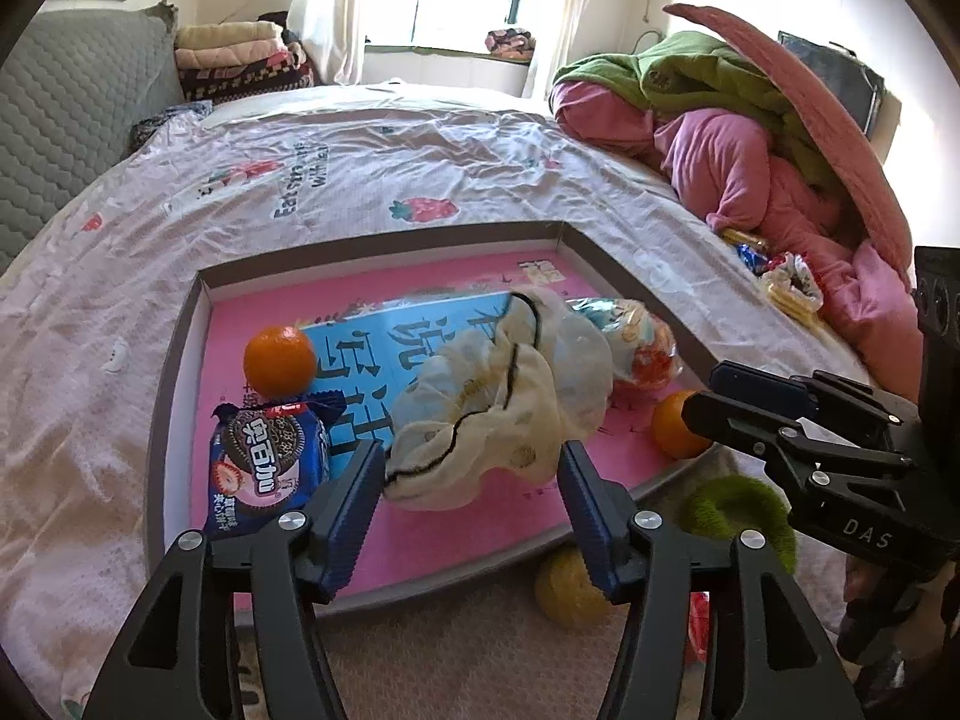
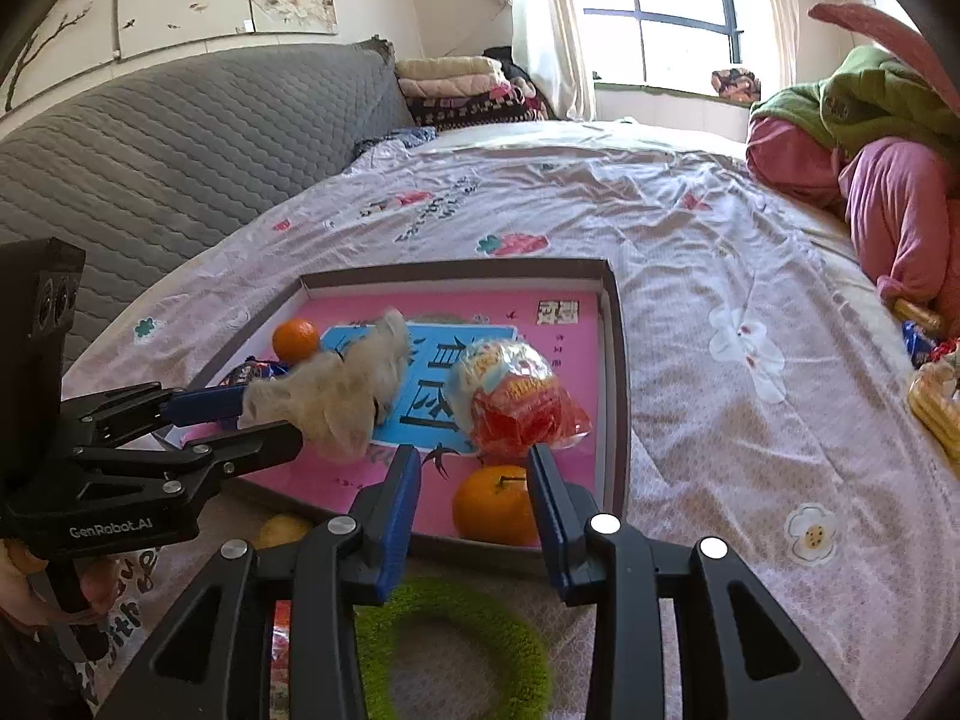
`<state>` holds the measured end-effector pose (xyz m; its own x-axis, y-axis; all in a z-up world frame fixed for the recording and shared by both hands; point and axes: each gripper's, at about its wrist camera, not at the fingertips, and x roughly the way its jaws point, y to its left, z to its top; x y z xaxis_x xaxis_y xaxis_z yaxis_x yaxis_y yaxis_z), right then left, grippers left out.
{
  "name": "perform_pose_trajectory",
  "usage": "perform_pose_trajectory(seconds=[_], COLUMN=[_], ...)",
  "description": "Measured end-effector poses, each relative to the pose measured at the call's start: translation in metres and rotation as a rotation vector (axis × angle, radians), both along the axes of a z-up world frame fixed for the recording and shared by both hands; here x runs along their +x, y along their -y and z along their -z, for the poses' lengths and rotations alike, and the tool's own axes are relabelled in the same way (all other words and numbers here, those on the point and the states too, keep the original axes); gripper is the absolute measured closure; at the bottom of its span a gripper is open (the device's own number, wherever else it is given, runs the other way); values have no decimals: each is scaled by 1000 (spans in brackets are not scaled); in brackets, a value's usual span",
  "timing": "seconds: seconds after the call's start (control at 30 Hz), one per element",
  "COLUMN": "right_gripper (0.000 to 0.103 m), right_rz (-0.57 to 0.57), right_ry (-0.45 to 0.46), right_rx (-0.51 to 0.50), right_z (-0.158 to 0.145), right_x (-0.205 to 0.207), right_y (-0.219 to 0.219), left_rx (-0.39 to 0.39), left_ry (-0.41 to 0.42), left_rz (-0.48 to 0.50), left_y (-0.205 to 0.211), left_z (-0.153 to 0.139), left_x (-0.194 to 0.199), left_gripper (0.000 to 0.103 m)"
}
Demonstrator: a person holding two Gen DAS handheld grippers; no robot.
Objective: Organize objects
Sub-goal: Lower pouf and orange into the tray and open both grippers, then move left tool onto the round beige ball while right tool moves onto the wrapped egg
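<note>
Bedsheet (image 1: 300, 192) reads "Eat"; "DAS" right tongs (image 2: 474, 480) and "GenRobot.AI" left tongs (image 1: 474, 480) both gape, gripping nothing

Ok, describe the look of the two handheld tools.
Both match: the left tool and right tool are black angular frames with cut-out arms, silver round bolts, and blue ribbed pads. The left body reads "GenRobot.AI" in white; the right shows "DAS". Each carries a black camera block. No cables or sleeves show.

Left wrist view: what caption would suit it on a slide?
Left gripper open around a cream cloth in a pink tray holding oranges and snacks.
</note>
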<state>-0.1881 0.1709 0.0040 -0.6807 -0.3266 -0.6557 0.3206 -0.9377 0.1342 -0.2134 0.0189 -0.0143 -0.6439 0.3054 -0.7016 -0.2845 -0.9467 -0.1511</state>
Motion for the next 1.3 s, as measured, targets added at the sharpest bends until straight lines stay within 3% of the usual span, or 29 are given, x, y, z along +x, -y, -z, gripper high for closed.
perform_pose_trajectory(seconds=[0.3, 0.73, 0.83, 1.3], right_gripper=[66, 63, 57, 57], right_rz=[-18, -86, -106, -102], right_ry=[-43, -135, -126, -53], right_rx=[-12, 14, 18, 37], right_z=[-15, -33, -30, -5], right_x=[24, 98, 113, 141], right_y=[4, 28, 31, 32], left_rx=[21, 25, 25, 23], left_ry=[-21, -9, -6, 25], left_rz=[-12, -4, -10, 4], left_y=[7, 14, 15, 13], left_z=[-16, -16, -13, 0], left_x=[18, 59, 67, 88], left_gripper=[37, 37, 37, 37])
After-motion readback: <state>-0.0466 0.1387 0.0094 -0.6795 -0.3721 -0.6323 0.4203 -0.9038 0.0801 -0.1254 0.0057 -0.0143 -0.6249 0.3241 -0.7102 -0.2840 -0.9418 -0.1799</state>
